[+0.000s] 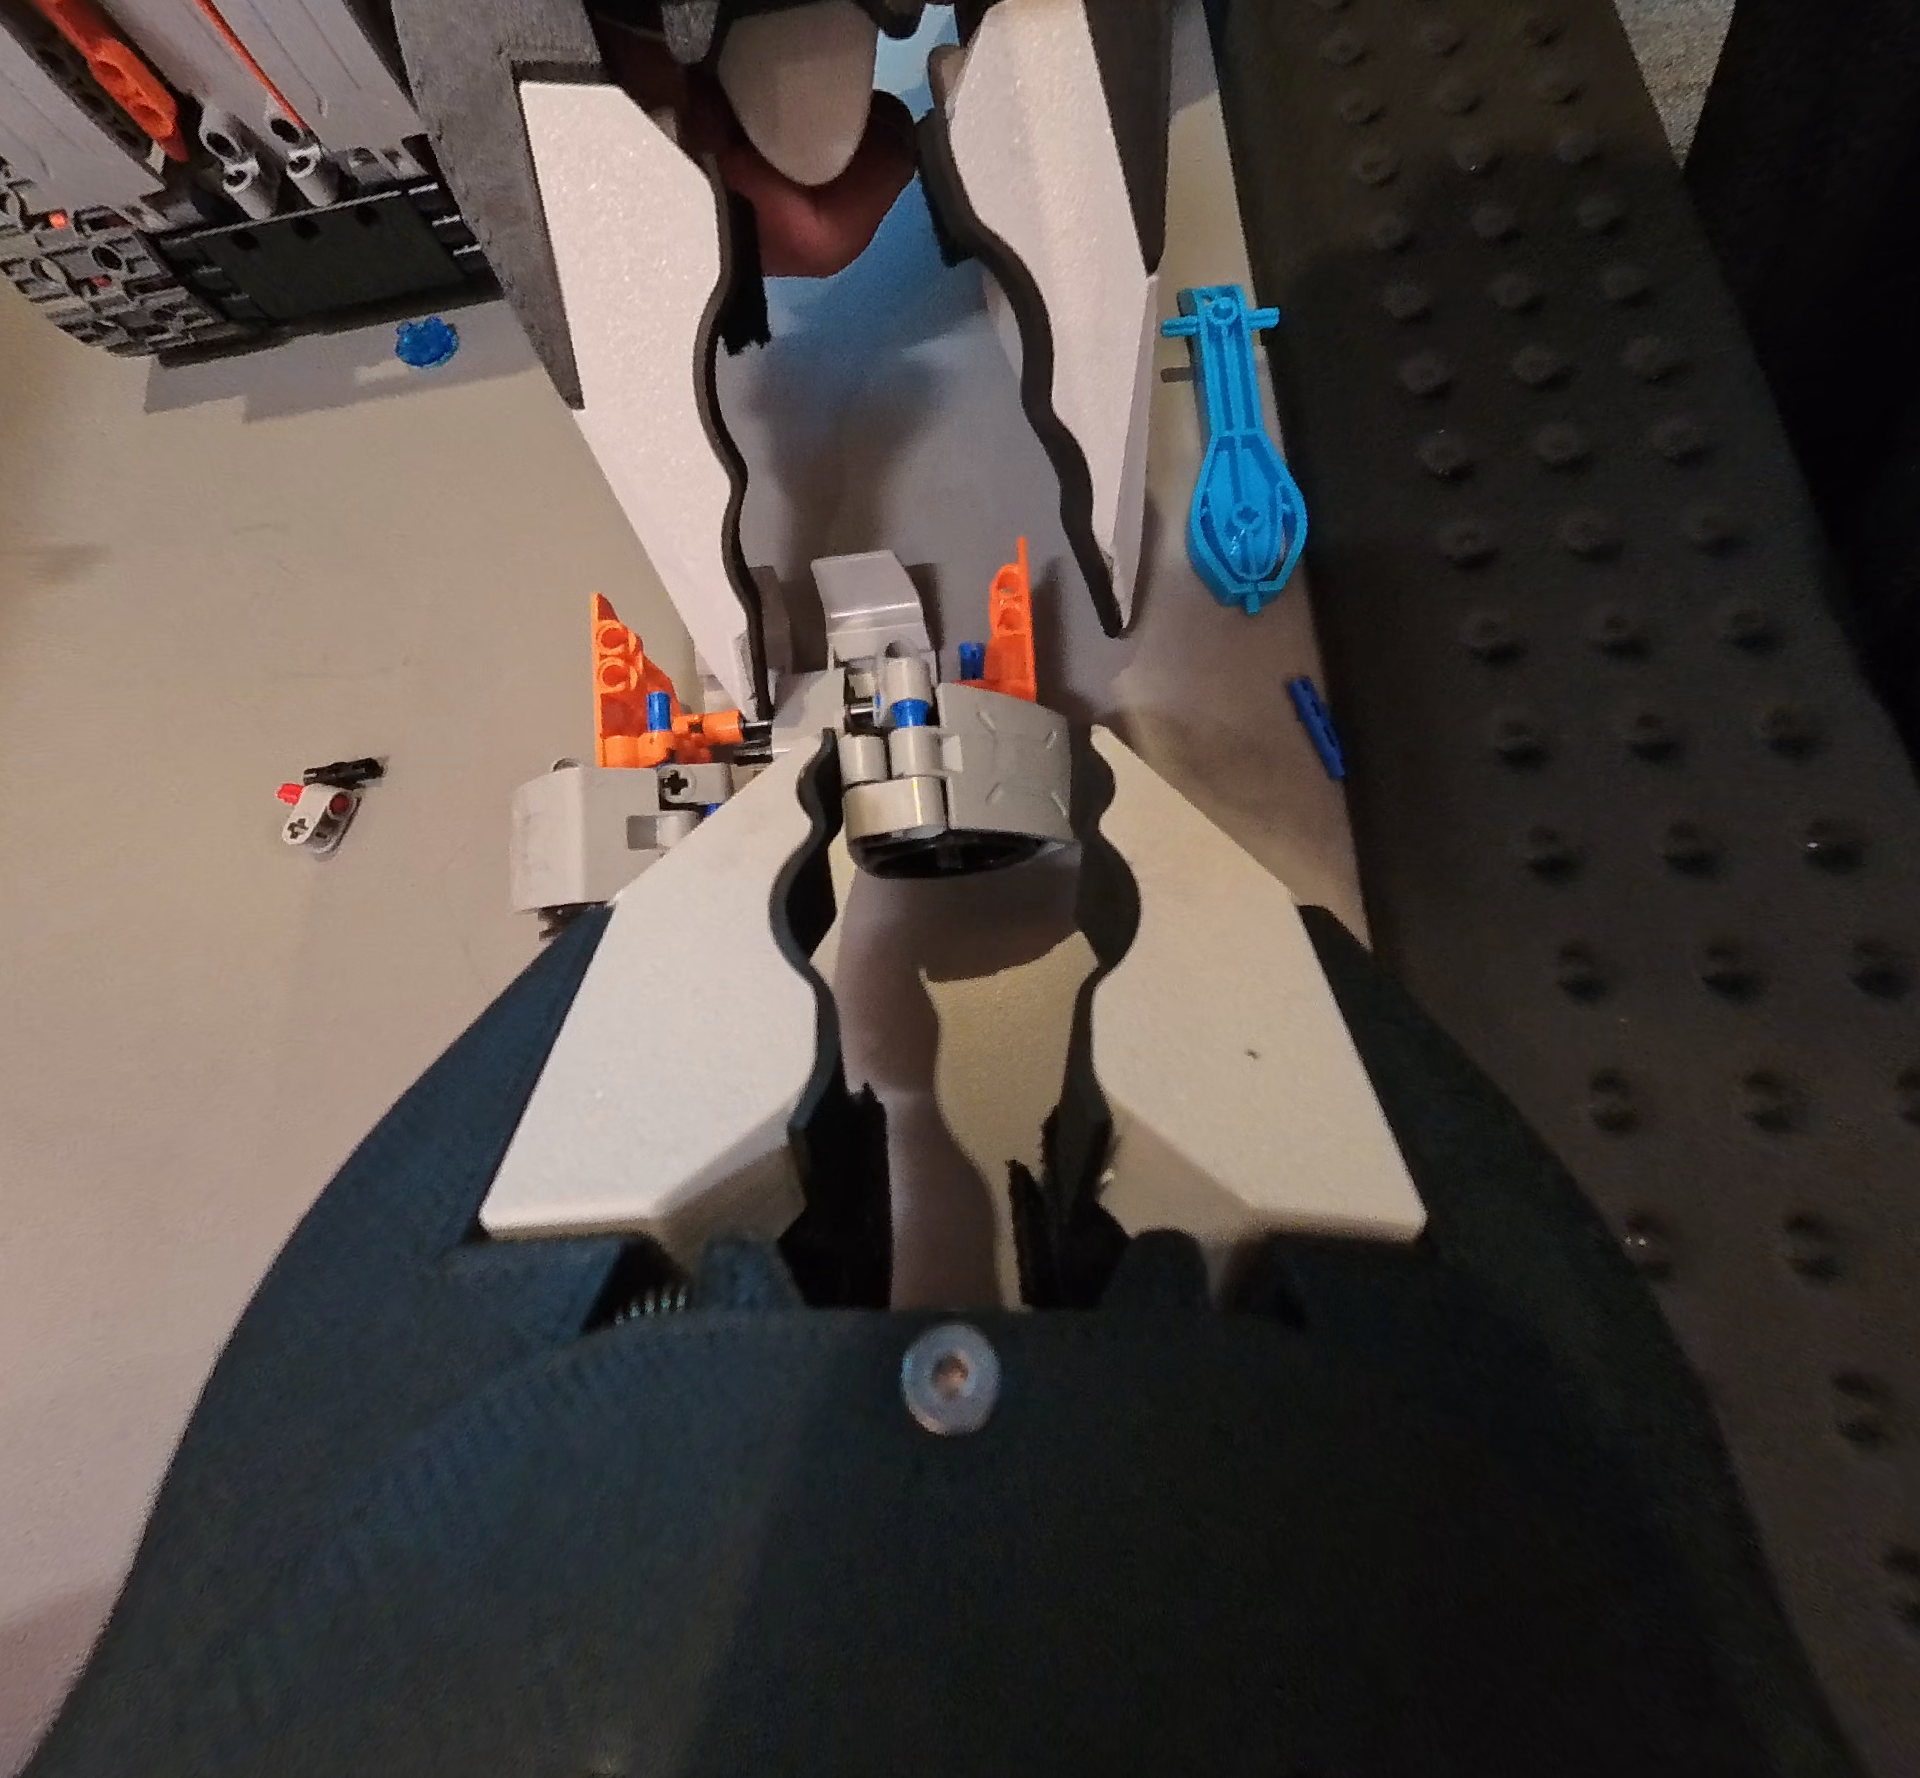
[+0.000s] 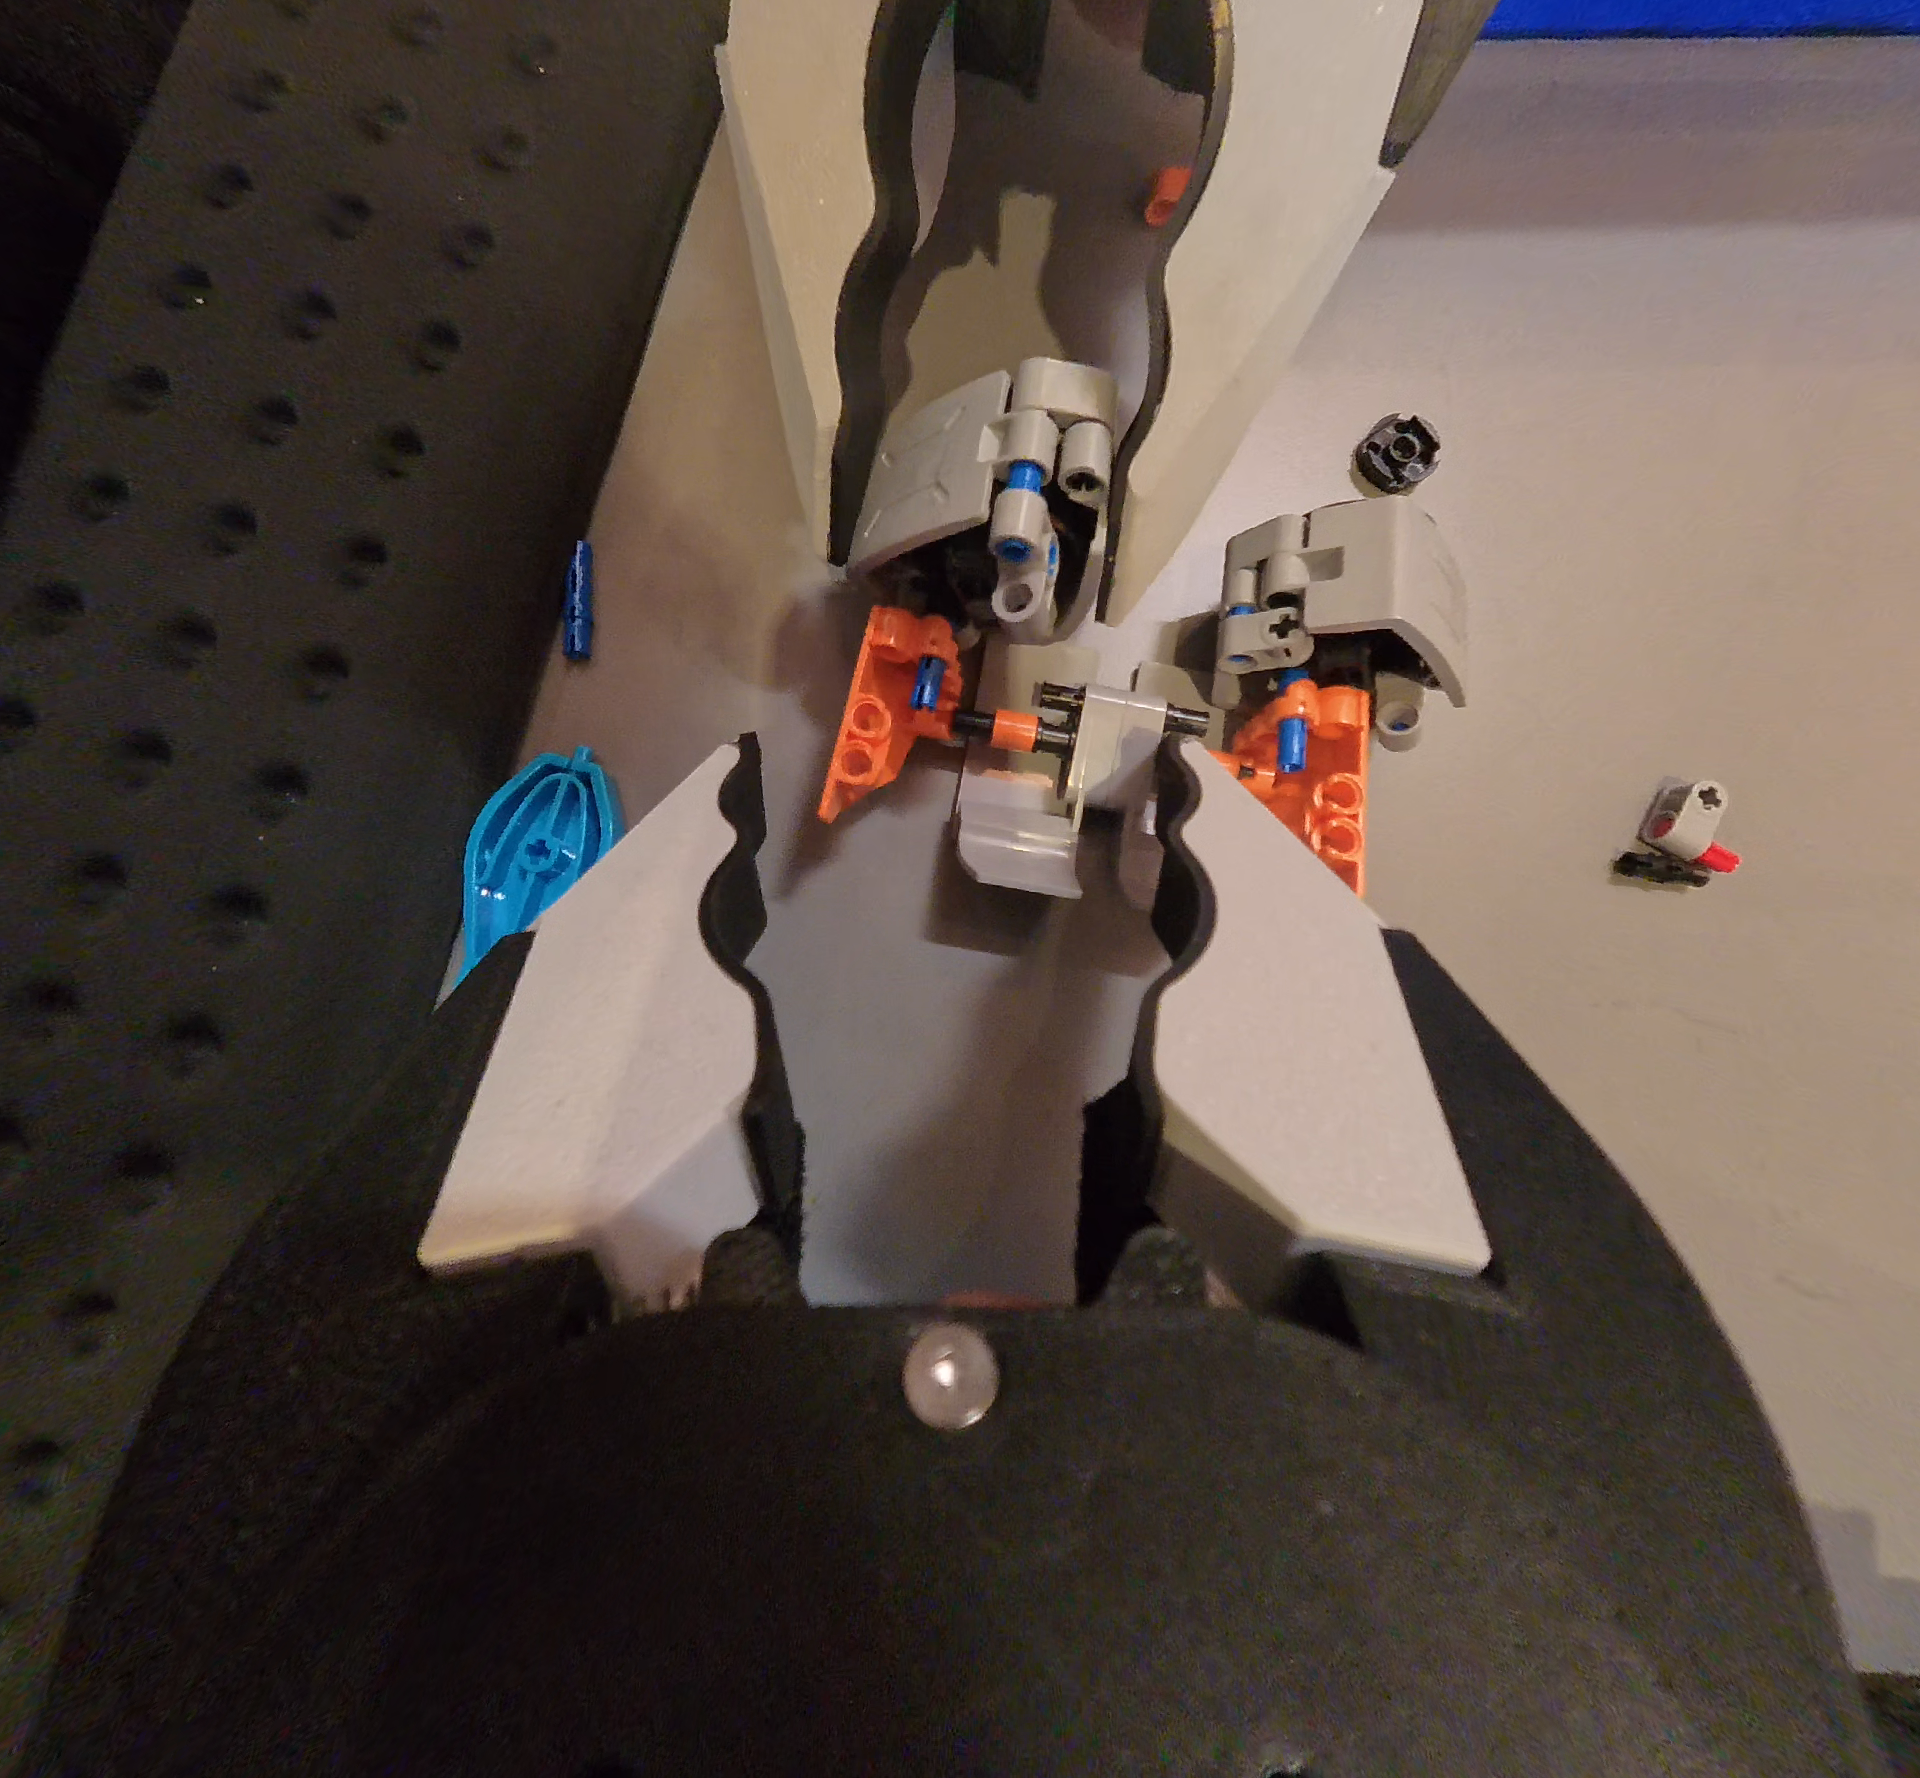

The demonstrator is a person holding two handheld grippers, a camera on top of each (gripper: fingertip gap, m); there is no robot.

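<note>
Gripping the near end of a small brick-built assembly point(image 2: 1070, 741), the left gripper point(image 1: 961, 757) has its jaws closed on one grey curved-panel module point(image 1: 956, 783). Both wavy black pads press that module's sides, which shows clearly in both views.

The right gripper point(image 2: 961, 762) faces it from the opposite side with its jaws spread wide, holding nothing. Its tips flank the middle of the assembly, where a black axle with an orange bush point(image 2: 1013, 729) runs through a pale grey connector. One tip sits just beside the left orange angled panel point(image 2: 883, 710), the other close to the right orange panel point(image 2: 1320, 772) — I cannot tell whether either tip touches.

The assembly sits on the beige tabletop point(image 2: 1558, 378), and a second grey curved module point(image 2: 1351, 585) sits free at its far side, outside both grippers.

Loose bits lie round about:
- A turquoise blade-shaped piece point(image 1: 1242, 461) and a blue pin point(image 1: 1314, 726) lie by the edge of the black perforated mat point(image 1: 1558, 585).
- A small grey connector with a red pin point(image 2: 1683, 824) is well apart on the table.
- A black round piece point(image 2: 1401, 452) lies near the free module.
- A bigger grey-and-orange model point(image 1: 156, 170) sits off in the corner — a round blue stud point(image 1: 426, 343) lies just beside it.
</note>
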